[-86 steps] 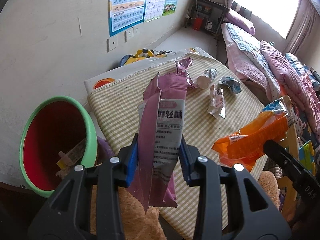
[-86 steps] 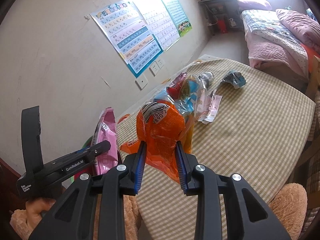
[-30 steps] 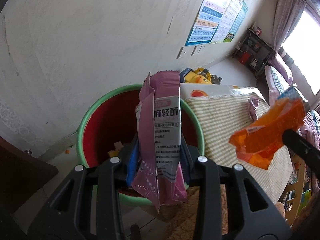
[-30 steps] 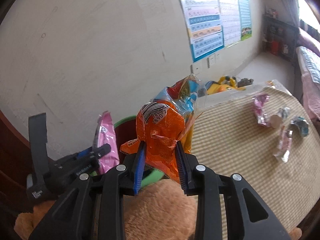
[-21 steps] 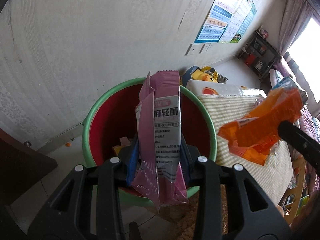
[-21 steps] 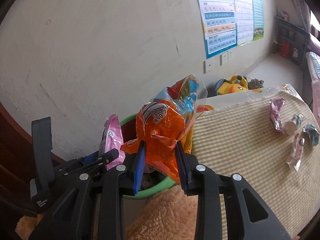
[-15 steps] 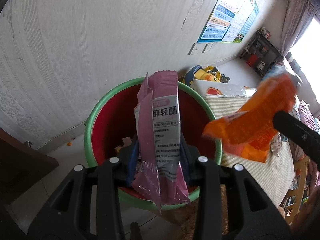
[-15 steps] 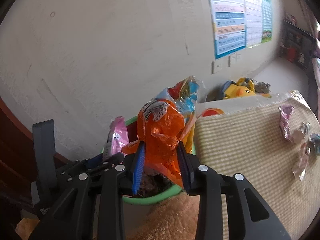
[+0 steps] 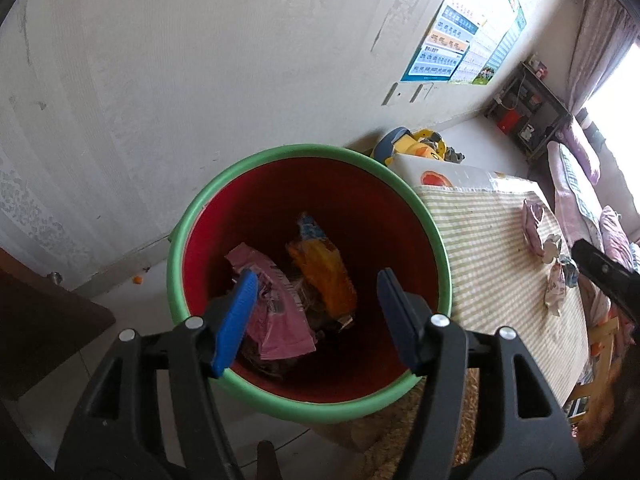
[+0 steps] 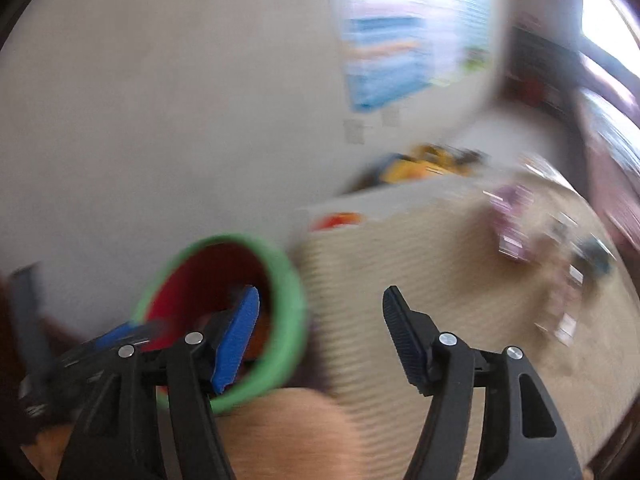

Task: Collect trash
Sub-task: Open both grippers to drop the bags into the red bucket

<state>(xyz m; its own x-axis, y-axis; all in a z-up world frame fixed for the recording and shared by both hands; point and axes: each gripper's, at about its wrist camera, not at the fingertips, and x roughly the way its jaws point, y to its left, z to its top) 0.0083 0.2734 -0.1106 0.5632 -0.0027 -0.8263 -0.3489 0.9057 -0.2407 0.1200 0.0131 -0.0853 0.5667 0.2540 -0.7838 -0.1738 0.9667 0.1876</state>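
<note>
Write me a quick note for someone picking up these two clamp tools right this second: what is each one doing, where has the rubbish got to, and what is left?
Left gripper: open, holding nothing, above the green-rimmed red bin.
Right gripper: open, holding nothing; its view is motion-blurred, bin at lower left.
Done: the pink snack wrapper and the orange snack bag lie inside the bin on other trash.
Left: several small crumpled wrappers lie on the checked tablecloth to the right. Their exact number is hard to tell.
Likely next: go to the table for those pieces and bring them to the bin.
</note>
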